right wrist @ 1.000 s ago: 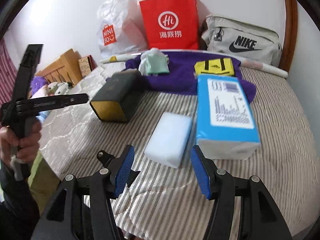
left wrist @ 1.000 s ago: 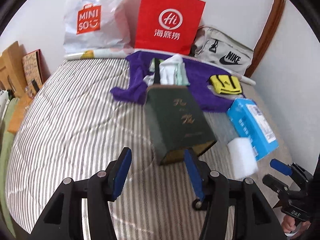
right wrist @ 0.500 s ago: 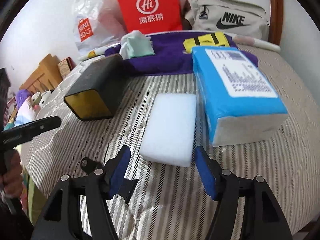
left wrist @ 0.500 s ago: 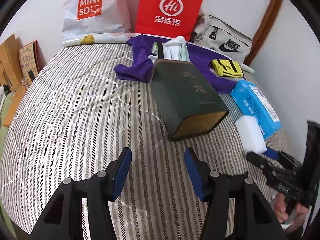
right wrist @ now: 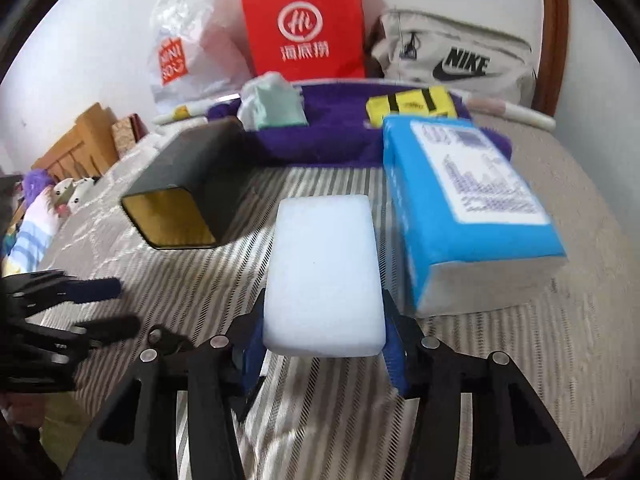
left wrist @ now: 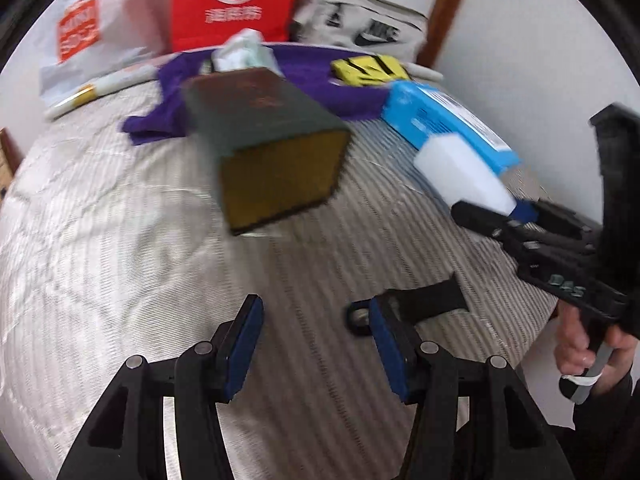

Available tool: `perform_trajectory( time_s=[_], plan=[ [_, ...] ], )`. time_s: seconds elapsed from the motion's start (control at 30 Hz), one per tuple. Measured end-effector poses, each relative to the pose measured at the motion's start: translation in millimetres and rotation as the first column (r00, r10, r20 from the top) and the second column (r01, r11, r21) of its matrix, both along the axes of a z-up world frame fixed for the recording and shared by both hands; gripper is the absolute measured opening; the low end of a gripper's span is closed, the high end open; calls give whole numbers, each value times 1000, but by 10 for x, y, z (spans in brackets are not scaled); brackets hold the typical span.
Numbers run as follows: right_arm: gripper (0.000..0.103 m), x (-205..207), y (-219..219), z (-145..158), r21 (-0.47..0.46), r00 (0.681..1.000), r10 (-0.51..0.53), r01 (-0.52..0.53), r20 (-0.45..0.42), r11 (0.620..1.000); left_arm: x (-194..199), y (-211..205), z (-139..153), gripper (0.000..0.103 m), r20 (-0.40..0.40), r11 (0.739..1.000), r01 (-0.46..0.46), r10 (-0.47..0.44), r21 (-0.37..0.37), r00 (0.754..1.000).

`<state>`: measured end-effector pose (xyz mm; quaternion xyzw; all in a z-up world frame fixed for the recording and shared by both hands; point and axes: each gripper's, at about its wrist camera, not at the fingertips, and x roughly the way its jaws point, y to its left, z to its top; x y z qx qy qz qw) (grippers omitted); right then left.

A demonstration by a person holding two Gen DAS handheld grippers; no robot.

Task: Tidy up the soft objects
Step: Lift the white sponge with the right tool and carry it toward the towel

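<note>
A: Right wrist view: is the right claw (right wrist: 324,336) pinching anything?
B: Its blue pads sit against both sides of the white sponge (right wrist: 324,276), which lies on the striped bed (right wrist: 500,360) beside the blue pack (right wrist: 460,204).
A: And the left claw (left wrist: 316,344)?
B: Spread wide, holding nothing, above the bed.

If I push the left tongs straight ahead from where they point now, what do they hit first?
Most likely the dark green box, lying on its side with its gold open end toward the left tongs. Only bare striped bedspread lies between. The view is blurred, so depth is uncertain.
</note>
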<state>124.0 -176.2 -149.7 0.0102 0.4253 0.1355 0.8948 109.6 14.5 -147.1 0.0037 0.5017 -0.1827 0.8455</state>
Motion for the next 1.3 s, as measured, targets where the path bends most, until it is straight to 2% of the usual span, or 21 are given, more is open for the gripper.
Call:
perform_trajectory(
  time_s=[0.03,0.17,0.27,0.43,0.5,0.6,0.83,0.9,1.03,1.13,1.2,1.3],
  plan=[
    [50,-46,-56,63,8,1000,12,-12,15,1000,11,-54,10,58,7,1000,11,-11,2,1000],
    [50,-141,-259,253,8,998,25,-25,61,1000,32,-287,25,59,0,996,83,-83,-37,997],
    [50,-204,-431,377,18,996,25,-27,81,999,-21,-434,-1,57,9,994,106,-106,7,994],
    [50,-338,-630,513,59,992,6,-13,122,998,-232,-454,43,57,-15,988,149,-149,-37,989],
    [50,-368,-635,533,55,991,8,-15,134,998,-320,-480,59,57,-21,987,156,-157,-32,987],
    [50,-394,-647,549,58,989,19,-27,146,998,-418,-550,83,57,-11,986,165,-165,14,986],
    [50,-427,-745,543,72,988,8,-19,151,997,-293,-814,59,57,38,971,191,-199,142,979],
    [50,-432,-786,537,75,989,3,-14,149,997,-291,-868,64,53,49,965,202,-213,166,976],
    [50,-440,-878,525,71,988,-15,4,155,997,-207,-759,78,25,37,982,118,-124,145,992],
    [50,-412,-927,503,82,989,-22,10,149,997,-188,-609,75,23,16,993,67,-69,99,997],
    [50,-403,-939,488,82,989,-19,7,146,997,-221,-602,69,23,20,991,74,-77,110,997],
    [50,-395,-960,462,85,989,-19,6,144,996,-261,-685,51,32,32,984,102,-107,146,994]
  ],
)
